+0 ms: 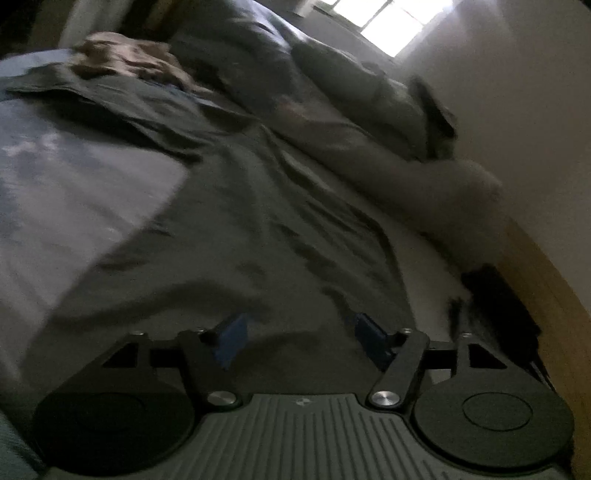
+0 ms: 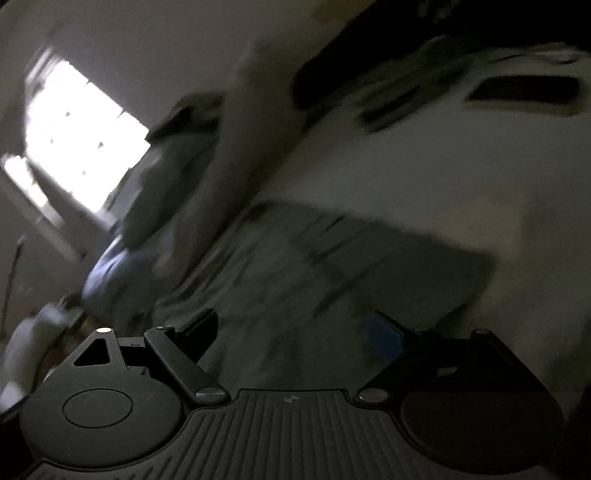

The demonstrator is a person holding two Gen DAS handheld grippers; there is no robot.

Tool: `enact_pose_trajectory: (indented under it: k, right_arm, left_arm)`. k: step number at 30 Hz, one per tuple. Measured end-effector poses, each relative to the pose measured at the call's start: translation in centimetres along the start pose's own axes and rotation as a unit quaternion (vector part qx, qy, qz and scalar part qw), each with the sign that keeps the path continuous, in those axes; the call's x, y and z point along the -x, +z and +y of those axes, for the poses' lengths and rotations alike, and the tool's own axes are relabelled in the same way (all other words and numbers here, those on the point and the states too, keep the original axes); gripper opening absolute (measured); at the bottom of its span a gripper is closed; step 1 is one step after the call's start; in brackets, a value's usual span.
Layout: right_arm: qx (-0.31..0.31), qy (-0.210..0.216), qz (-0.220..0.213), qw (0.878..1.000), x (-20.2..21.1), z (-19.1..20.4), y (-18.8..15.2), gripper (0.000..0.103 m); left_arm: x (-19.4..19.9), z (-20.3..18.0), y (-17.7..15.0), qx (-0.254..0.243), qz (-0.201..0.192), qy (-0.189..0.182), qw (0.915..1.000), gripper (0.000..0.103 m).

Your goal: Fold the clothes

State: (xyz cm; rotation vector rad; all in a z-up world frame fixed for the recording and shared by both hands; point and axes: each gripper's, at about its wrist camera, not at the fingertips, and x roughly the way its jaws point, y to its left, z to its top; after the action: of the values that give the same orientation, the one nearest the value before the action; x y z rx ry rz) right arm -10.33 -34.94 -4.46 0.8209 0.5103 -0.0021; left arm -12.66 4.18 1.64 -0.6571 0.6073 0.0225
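A dark grey-green garment [image 1: 236,229] lies spread and creased on the bed, reaching from the near edge toward a rumpled brown piece of clothing [image 1: 125,59] at the far left. My left gripper [image 1: 299,334] hovers low over the garment's near hem, its blue pads wide apart with only flat cloth beneath the gap, so it is open. In the blurred right wrist view the same garment [image 2: 303,266] lies on the pale sheet. My right gripper [image 2: 295,332] stands open above it, nothing between its fingers.
A grey duvet [image 1: 332,92] and a pale pillow [image 1: 443,192] are bunched along the wall. A bright window [image 1: 391,22] is beyond. Pale bedsheet [image 1: 74,192] shows at the left. A wooden bed edge [image 1: 546,295] with a black object [image 1: 502,306] lies at the right.
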Motion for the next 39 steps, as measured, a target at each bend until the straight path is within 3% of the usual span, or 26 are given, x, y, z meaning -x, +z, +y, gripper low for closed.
enact_pose_trajectory:
  k: [3,8,13,16,20,26,32,36,39]
  right_arm:
    - [-0.033,-0.042,-0.022,0.998,0.3,-2.0,1.0,0.088]
    - [-0.075,-0.082,-0.033,0.993,0.4,-4.9,1.6,0.088]
    - [-0.207,-0.054,-0.016,0.977,0.0,-9.2,1.2,0.088]
    - [-0.232,-0.044,-0.013,0.972,-0.8,-10.0,1.3,0.090]
    - [-0.218,-0.046,-0.012,0.975,-1.9,-9.8,1.3,0.091]
    - [-0.133,-0.070,0.013,0.989,-4.4,-7.7,3.0,0.100]
    - [-0.107,-0.082,-0.008,0.991,-5.4,-7.0,3.2,0.099]
    - [-0.073,-0.111,-0.008,0.991,-5.6,-6.0,3.2,0.090]
    - [-0.078,-0.128,-0.012,0.989,-4.8,-6.1,3.1,0.071]
  left_arm:
    - [-0.8,-1.5,-0.5,-0.032,0.011,-0.026,0.9991,0.080]
    - [-2.1,-3.1,-1.1,-0.064,0.026,-0.059,0.9959,0.081]
    - [-2.6,-3.2,-1.6,-0.039,0.046,-0.085,0.9946,0.084]
    - [-2.4,-3.2,-1.5,-0.022,0.057,-0.104,0.9927,0.086]
    - [-2.3,-3.0,-0.7,-0.012,0.064,-0.113,0.9914,0.087]
    - [-1.5,-1.5,1.0,0.026,0.044,-0.114,0.9921,0.089]
    - [-1.3,-0.7,2.0,0.037,0.041,-0.113,0.9920,0.089]
    - [-0.9,-0.3,2.5,0.037,0.030,-0.114,0.9923,0.089]
    - [-1.0,0.3,2.7,0.050,0.027,-0.109,0.9924,0.089]
